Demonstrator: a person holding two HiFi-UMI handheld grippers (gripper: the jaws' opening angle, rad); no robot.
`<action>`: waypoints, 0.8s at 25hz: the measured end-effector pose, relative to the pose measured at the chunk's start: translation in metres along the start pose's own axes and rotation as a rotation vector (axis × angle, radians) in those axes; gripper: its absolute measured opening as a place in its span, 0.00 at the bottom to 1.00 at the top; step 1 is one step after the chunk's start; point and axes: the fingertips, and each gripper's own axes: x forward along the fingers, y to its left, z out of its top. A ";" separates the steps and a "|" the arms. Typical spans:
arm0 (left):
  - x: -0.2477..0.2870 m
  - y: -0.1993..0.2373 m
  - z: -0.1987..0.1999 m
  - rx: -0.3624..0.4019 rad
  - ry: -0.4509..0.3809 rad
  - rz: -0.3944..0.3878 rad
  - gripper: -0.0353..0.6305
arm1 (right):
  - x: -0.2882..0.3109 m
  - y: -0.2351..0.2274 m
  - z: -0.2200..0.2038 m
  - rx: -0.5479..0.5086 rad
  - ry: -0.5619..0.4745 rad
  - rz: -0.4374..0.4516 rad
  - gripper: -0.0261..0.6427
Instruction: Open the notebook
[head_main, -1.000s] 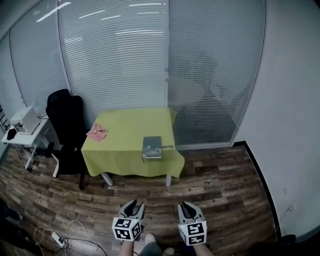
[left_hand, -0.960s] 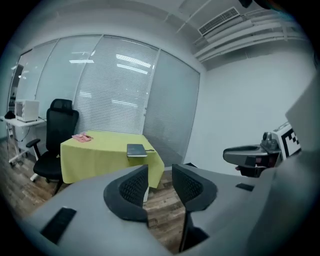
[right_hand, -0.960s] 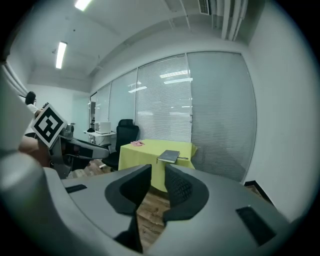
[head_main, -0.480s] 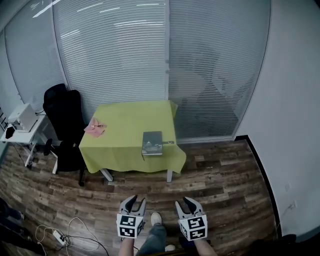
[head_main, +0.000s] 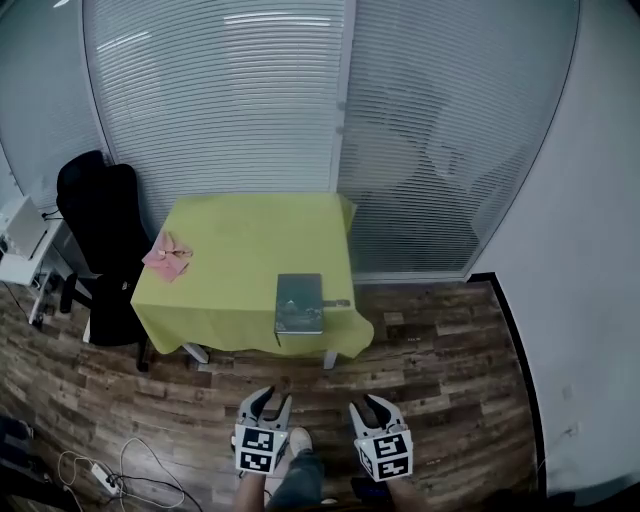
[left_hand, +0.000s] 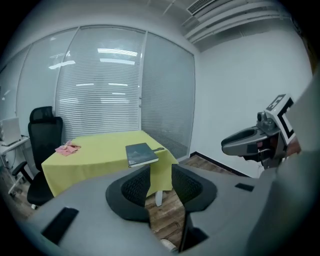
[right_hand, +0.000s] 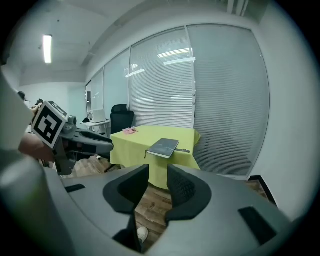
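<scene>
At the near right corner of the green-clothed worktop (head_main: 230, 240): notebook (head_main: 299, 303), shut, lying flat, dark grey cover up, near edge close to the front edge of the cloth. Just right of it, touching or nearly so, a small dark thing (head_main: 341, 302), too small to name. Across the cloth toward the left edge, well apart from the notebook, a crumpled pink thing (head_main: 167, 253). Left of the worktop, a black office chair (head_main: 95, 210); beyond that, at the picture's border, a small white desk (head_main: 20, 245). Behind it all, a glass wall with closed white blinds (head_main: 220, 100); to the right, a plain white wall (head_main: 590, 250). Underfoot, wooden floor (head_main: 440, 370), with a power strip (head_main: 105, 478) and its cable at lower left. Well short of the worktop, over the floor, side by side: left tool (left_hand: 160, 170) and right tool (right_hand: 158, 172), both pointing toward the notebook and slightly down. Left tool: jaws apart, just been opening a little, nothing between them. Right tool: jaws apart, just been opening wide, nothing between them either. Low between the two, a light shoe (head_main: 298, 440)
</scene>
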 end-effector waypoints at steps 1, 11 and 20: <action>0.015 0.008 0.002 0.008 0.016 -0.007 0.28 | 0.015 -0.005 0.003 0.006 0.013 -0.001 0.23; 0.128 0.066 -0.010 0.183 0.207 -0.095 0.28 | 0.133 -0.043 0.014 0.059 0.140 -0.025 0.23; 0.177 0.076 -0.007 0.258 0.233 -0.187 0.28 | 0.163 -0.071 0.017 0.104 0.192 -0.097 0.24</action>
